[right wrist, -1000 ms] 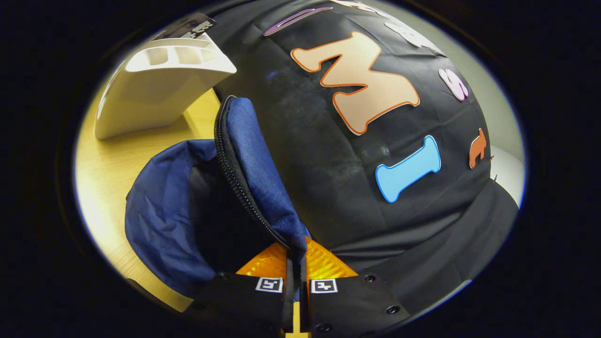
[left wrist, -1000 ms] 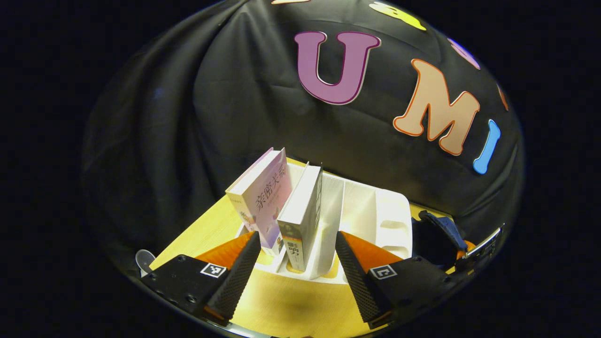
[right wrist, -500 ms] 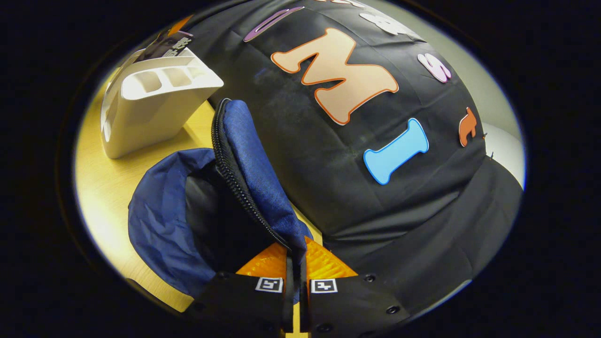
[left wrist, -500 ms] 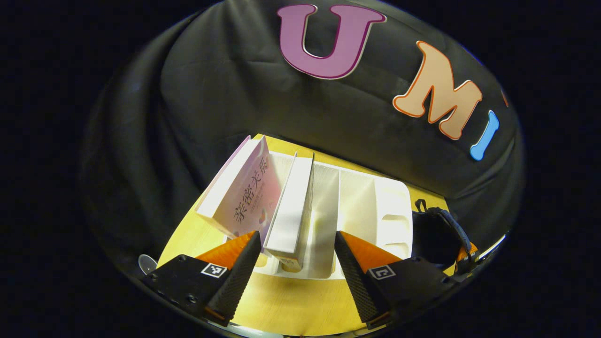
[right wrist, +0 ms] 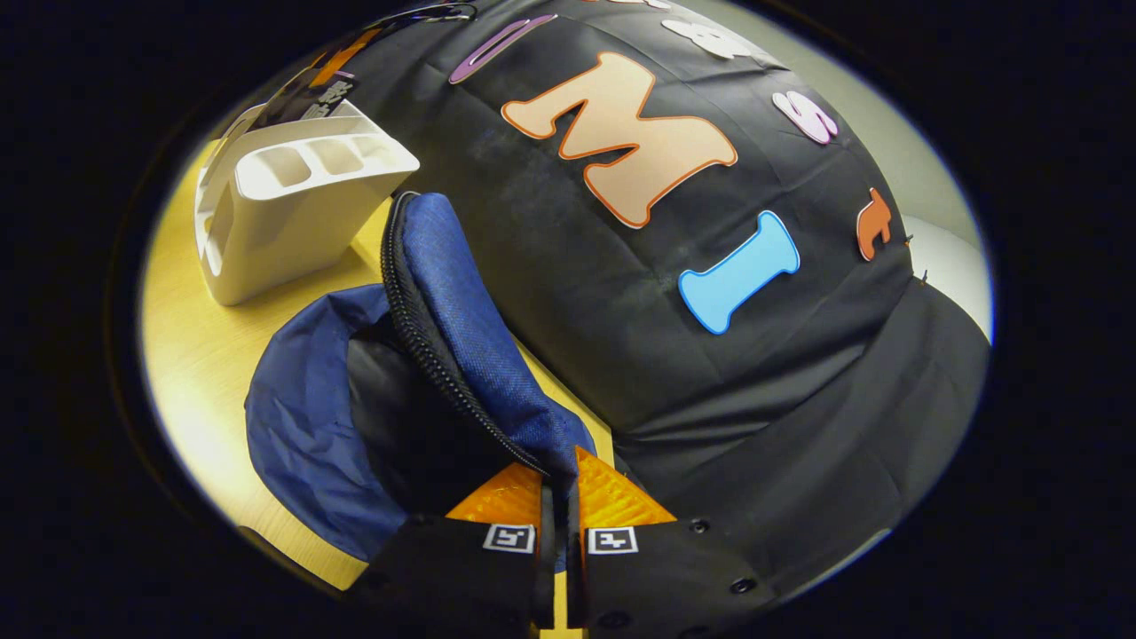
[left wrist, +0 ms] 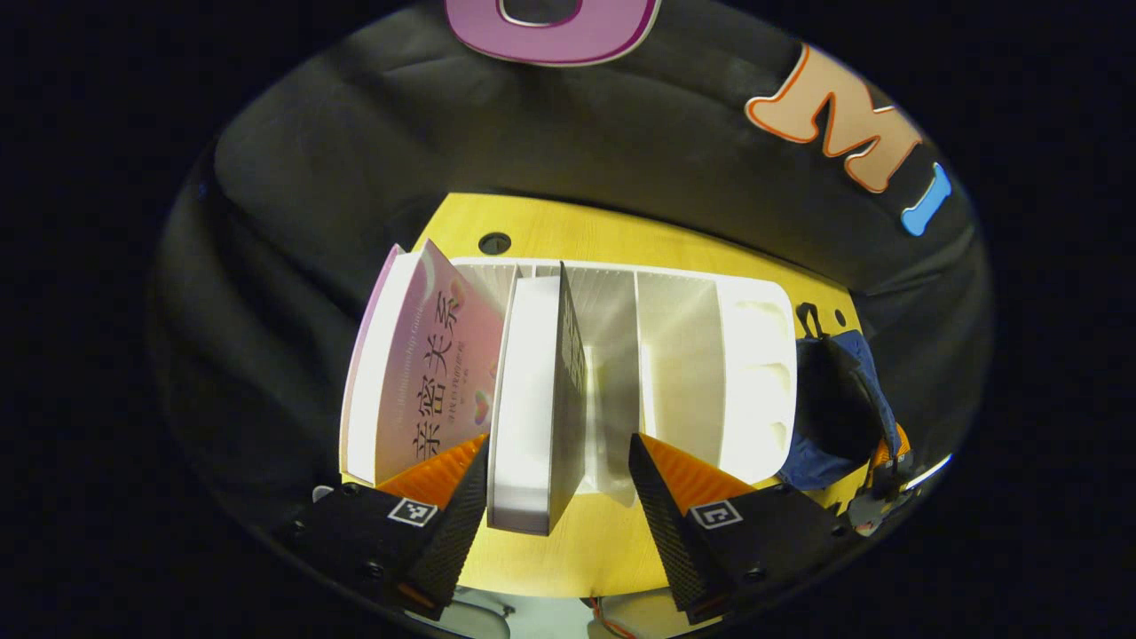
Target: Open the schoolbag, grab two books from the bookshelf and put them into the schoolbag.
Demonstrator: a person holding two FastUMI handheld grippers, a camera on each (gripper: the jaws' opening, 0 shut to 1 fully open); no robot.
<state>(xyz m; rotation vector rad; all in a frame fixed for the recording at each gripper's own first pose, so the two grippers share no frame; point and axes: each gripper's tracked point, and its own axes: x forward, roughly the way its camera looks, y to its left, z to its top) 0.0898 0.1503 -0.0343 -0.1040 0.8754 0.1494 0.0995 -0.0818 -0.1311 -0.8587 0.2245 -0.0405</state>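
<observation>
1. In the left gripper view we count two books standing in one white bookshelf [left wrist: 674, 355] on the yellow wooden table [left wrist: 568, 235]: a pink book [left wrist: 426, 373] at the left end, leaning outward, and a white-edged book with a dark cover [left wrist: 537, 399] just beside it, upright.
2. The left gripper [left wrist: 559, 497] has its two fingers spread wide. The white-edged book's near end lies between them, close against the left finger [left wrist: 457, 515] and apart from the right finger [left wrist: 666, 515]; we cannot tell whether the left finger touches it, and neither finger presses on it.
3. We count three upright dividers in the bookshelf to the right of the books, with vacant slots between them, and at its right end a section of three small recesses.
4. One blue schoolbag [left wrist: 843, 408] sits just beside the right end of the bookshelf, with the tip of the other gripper visible at its lower edge.
5. In the right gripper view the right gripper [right wrist: 559, 497] has its two fingers closed together on the zippered edge of the schoolbag [right wrist: 461, 328], holding the flap upright.
6. The schoolbag is open: below the raised flap its dark interior shows, ringed by the blue fabric, and one line of zipper teeth runs along the flap's edge.
7. In this same view the bookshelf [right wrist: 284, 213] stands on the table [right wrist: 191, 355] beyond the schoolbag, near it, with a book's dark cover showing at its far end.
</observation>
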